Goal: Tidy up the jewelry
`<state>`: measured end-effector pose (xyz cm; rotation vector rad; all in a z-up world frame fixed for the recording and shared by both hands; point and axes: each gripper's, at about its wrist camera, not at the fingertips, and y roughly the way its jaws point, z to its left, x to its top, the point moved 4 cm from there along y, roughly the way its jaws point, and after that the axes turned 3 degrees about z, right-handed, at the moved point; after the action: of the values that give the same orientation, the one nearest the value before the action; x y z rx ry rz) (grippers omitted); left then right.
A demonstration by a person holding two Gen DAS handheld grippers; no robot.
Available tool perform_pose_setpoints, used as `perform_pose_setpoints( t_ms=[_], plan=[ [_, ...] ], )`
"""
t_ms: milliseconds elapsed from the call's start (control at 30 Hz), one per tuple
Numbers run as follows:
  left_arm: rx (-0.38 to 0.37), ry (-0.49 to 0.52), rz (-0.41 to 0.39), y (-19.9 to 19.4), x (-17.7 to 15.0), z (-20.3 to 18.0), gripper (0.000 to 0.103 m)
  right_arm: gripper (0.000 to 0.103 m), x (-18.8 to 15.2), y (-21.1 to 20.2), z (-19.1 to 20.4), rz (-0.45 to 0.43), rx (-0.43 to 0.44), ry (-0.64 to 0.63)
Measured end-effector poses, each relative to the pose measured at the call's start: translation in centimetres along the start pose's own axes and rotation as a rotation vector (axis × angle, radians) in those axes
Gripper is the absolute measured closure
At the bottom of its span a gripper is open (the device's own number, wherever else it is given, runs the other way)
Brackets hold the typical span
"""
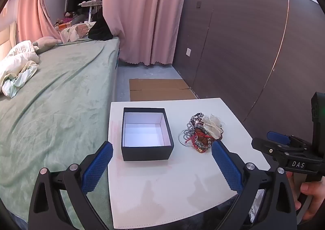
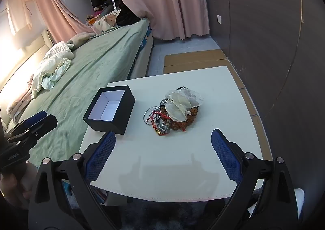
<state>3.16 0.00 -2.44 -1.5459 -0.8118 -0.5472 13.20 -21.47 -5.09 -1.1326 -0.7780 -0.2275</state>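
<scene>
**Start position: both claws wide, jewelry pile untouched**

We hold the left gripper [image 1: 162, 160] and the right gripper [image 2: 163, 150] above the near edge of the white table [image 2: 182, 169], both tilted downward. Each claw stands wide, with nothing between its blue pads [image 2: 101, 154]. We judge that the task is at its first step: no item is lifted, and the box [image 1: 147, 134] shows only its bare white lining.

Position of the task items, relative to the claws:
- The jewelry pile [image 2: 174, 111] lies ahead of the right claw, roughly on its centre line and apart from the fingertips. From the left claw it [image 1: 200, 131] sits ahead and to the right, just beyond the right-hand pad.
- The box lies directly ahead of the left claw; from the right claw it [image 2: 109, 108] sits ahead and to the left, just beyond the left-hand pad.

Appearance of the pile: a tangled heap of beaded bracelets, grey, brown and red, with red cord, a thin metal bangle [image 2: 149, 115] at the side facing the box, and a pale sheer fabric flower [image 2: 180, 106] on top. The strands overlap, so we cannot tell how many pieces there are.

Next move, as we judge it: advance the right claw to the pile, narrow it on one exposed piece, and lift slowly so that entangled strands do not follow
</scene>
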Motion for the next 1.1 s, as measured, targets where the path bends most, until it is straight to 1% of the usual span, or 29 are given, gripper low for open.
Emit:
perform_pose_setpoints(
  t_ms=[633, 800, 1100],
  plan=[
    [-0.004, 0.008, 0.007, 0.09, -0.04, -0.04, 0.009, 0.008, 0.05, -0.02, -0.06, -0.003, 0.003, 0.002],
    [-0.028, -0.002, -0.004, -0.05, 0.12, 0.22, 0.009, 0.008, 0.06, 0.0, -0.06, -0.004, 0.001, 0.0],
    [-0.037, 0.008, -0.016, 0.38, 0.08, 0.07, 0.009, 0.008, 0.11, -0.01, -0.1, -0.004, 0.0, -0.002]
  ],
)
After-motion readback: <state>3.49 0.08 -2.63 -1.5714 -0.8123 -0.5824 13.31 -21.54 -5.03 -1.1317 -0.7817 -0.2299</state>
